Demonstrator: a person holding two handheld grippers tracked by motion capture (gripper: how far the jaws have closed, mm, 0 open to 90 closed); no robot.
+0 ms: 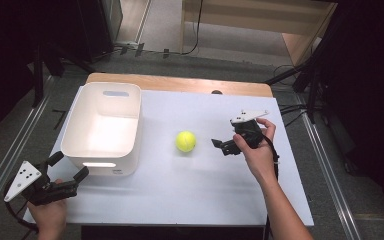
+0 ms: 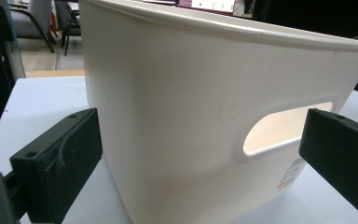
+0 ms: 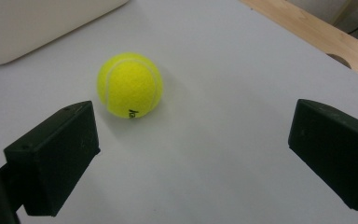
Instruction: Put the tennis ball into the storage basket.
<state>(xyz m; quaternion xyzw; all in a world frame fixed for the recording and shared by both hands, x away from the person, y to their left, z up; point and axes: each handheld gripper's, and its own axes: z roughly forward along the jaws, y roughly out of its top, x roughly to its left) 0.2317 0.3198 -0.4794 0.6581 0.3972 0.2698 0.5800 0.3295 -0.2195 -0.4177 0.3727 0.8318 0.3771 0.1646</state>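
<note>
Left gripper (image 1: 71, 169) at 7 o'clock, jaws wide apart, holds nothing, points at bin (image 1: 75, 131). Right gripper (image 1: 219, 145) at 3 o'clock, jaws wide too, near ball (image 1: 185, 141). Ball sits mid-table, untouched. Bin at 10 o'clock, empty. Grab and drop probably both left to do.

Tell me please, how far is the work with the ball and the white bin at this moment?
Nothing looks done yet: the tennis ball lies on the table, outside the white bin, which looks empty. In hand: the right gripper is open and aimed at the ball, not touching it. The left gripper is open near the bin's handle end. Probably left: grasp the ball, drop it in the bin.
</note>
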